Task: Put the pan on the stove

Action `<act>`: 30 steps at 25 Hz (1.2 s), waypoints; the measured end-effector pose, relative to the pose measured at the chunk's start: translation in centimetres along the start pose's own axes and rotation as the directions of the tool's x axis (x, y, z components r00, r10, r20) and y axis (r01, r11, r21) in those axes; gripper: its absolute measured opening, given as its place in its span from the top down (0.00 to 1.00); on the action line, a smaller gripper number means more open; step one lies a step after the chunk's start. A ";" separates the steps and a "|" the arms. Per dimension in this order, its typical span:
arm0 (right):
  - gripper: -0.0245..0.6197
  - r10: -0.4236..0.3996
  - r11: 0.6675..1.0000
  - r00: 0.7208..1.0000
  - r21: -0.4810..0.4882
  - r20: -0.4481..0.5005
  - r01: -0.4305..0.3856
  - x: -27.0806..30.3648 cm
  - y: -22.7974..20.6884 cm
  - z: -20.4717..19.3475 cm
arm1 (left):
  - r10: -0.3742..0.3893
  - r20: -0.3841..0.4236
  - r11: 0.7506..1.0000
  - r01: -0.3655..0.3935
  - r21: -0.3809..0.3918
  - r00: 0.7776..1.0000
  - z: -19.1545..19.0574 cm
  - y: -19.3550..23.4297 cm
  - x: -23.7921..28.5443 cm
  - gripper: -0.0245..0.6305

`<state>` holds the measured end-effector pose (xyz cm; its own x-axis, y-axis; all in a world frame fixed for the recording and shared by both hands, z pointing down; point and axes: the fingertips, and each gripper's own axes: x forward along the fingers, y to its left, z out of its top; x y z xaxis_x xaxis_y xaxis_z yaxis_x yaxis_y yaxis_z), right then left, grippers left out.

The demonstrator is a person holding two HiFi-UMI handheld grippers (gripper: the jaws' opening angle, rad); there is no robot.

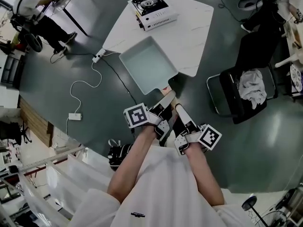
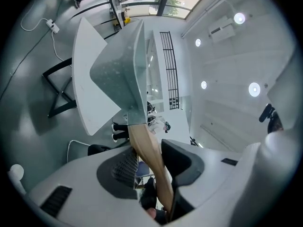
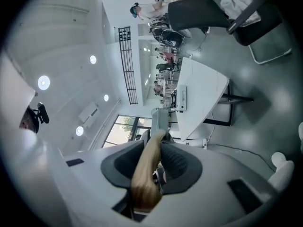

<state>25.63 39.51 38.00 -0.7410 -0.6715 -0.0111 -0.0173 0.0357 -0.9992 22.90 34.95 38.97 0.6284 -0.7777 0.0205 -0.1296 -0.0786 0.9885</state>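
head view: my left tool [image 1: 162, 104] and right tool [image 1: 180, 110] both clamp the wooden handle [image 1: 168, 97] of the stiff, probably front-heavy pan [image 1: 149, 64], held above the near edge of the desk [image 1: 189, 37], well apart from the stove [image 1: 152, 9].

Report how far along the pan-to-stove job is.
Done: left gripper and right gripper both clamp the wooden handle of the pan. In hand: pan held over the table's near edge. Left: carry it to the stove at the far end and set it down.
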 end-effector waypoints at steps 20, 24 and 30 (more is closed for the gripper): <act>0.79 -0.002 0.999 0.993 -0.049 0.121 0.008 15.1 2.4 -8.3 | -0.047 -0.136 0.999 0.048 0.006 0.990 15.4 0.2 -6.9 0.73; 0.79 -0.001 0.999 0.994 -0.053 0.106 0.006 18.2 2.4 -8.3 | -0.053 -0.132 0.999 0.053 0.002 0.990 18.4 0.6 -6.7 0.73; 0.79 -0.014 0.998 0.993 -0.065 0.114 0.022 23.4 1.2 -5.4 | -0.058 -0.128 0.998 0.056 -0.016 0.990 23.3 2.5 -3.5 0.73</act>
<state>4.58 27.85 36.71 -0.6595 -0.7517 -0.0009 -0.0773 0.0691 -0.9946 2.51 22.94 37.83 0.7280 -0.6854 -0.0177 -0.0819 -0.1126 0.9903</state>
